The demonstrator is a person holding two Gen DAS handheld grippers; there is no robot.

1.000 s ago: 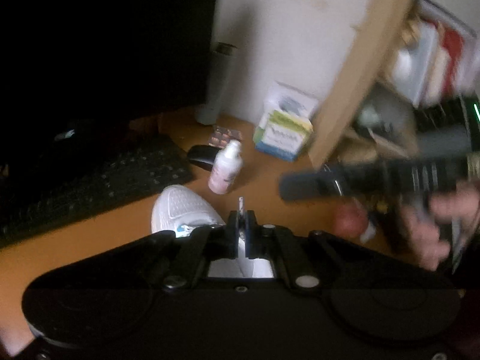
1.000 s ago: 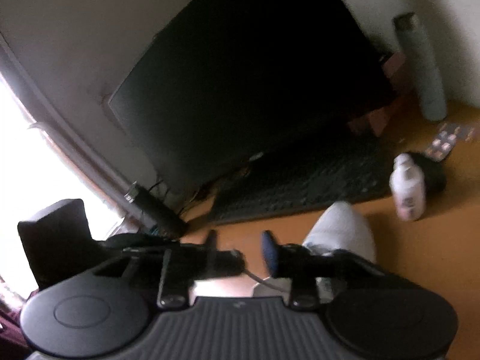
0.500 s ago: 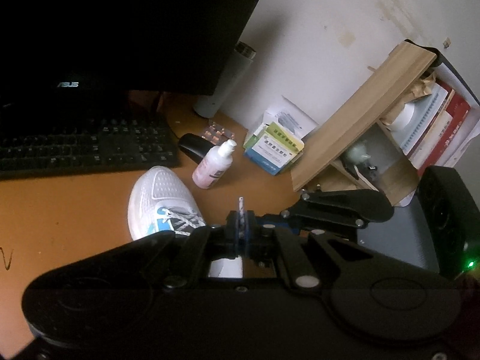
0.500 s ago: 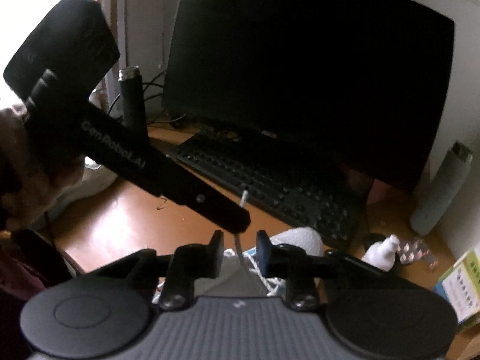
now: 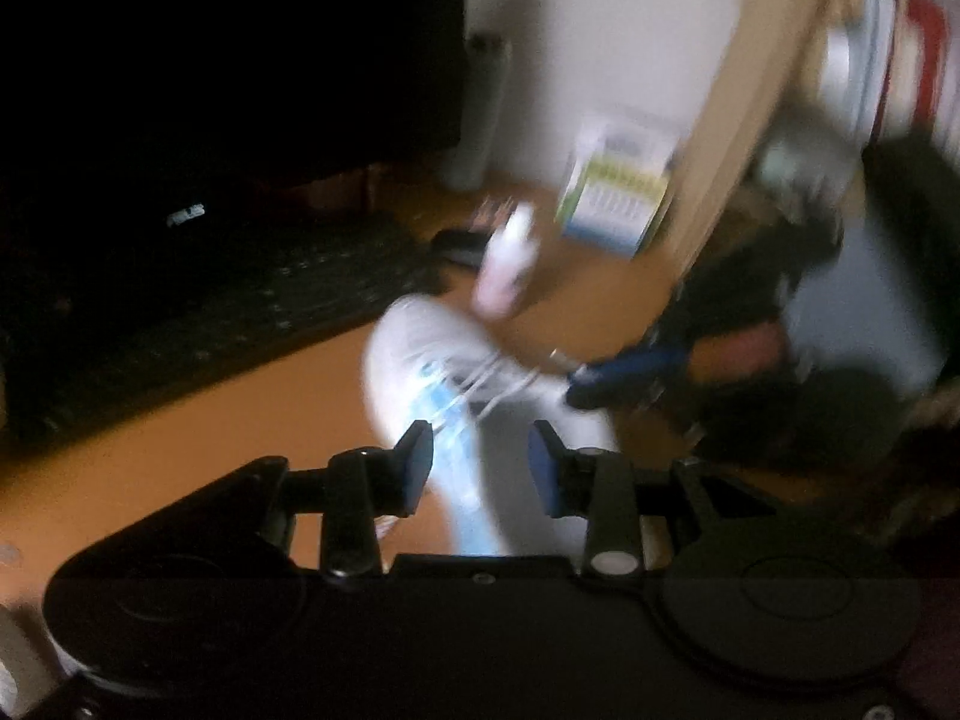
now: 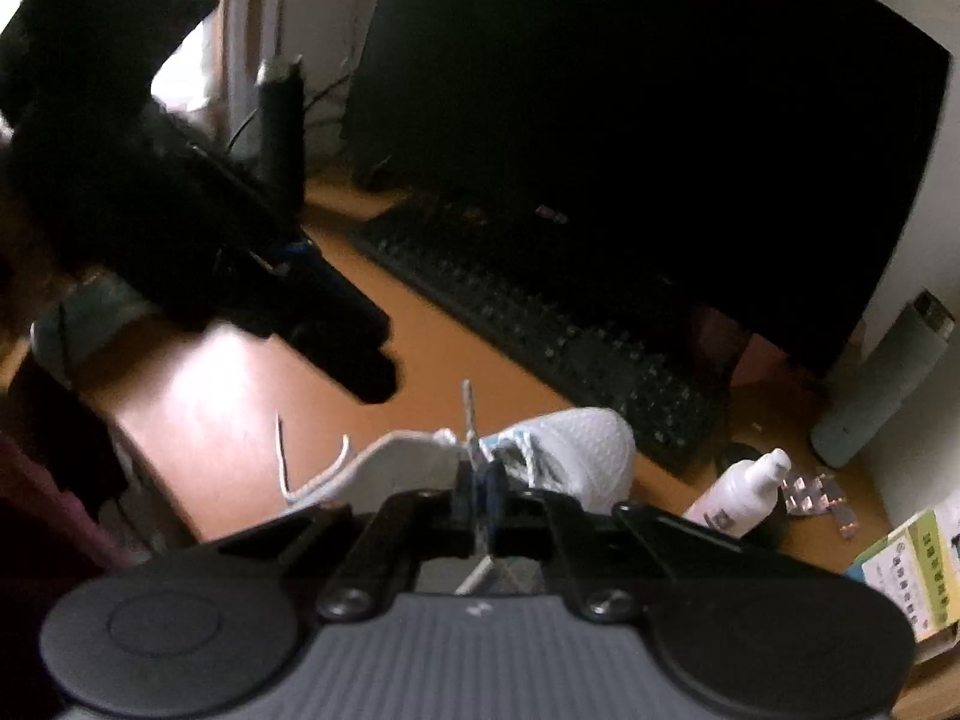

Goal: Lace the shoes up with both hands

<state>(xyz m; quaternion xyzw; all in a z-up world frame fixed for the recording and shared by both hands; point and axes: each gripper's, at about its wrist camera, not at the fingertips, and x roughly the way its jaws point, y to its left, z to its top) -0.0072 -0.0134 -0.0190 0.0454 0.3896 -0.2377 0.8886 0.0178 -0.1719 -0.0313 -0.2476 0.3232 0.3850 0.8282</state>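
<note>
**One lace end pinched, one hanging free**

Two grippers work over a white shoe that lies on the orange counter, toe toward the keyboard. The right gripper has its jaws clenched on a lace, whose tip sticks up past them. The left gripper has its jaws released and empty, poised above the shoe's tongue and the crossed lacing. A second lace end curls loose on the near side of the shoe.

Risks, as I judge them:
- The pinched lace is thin; a sideways tug could slide it out of the jaws, or drag the light shoe across the counter, since nothing is pinning it.
- The left view is smeared by motion, so the released jaws may close on the wrong strand or on the tongue.
- The two grippers sit close over the same eyelets and could knock together.
- The loose end could snag under the shoe.

Room to move: the counter is bare to the left of the shoe, and that is the safest side for pulling. Ahead, the keyboard and monitor block a long draw. To the right, a pump bottle stands just beside the toe and would tip easily; blister packs, a box and a tall flask crowd beyond it.
</note>
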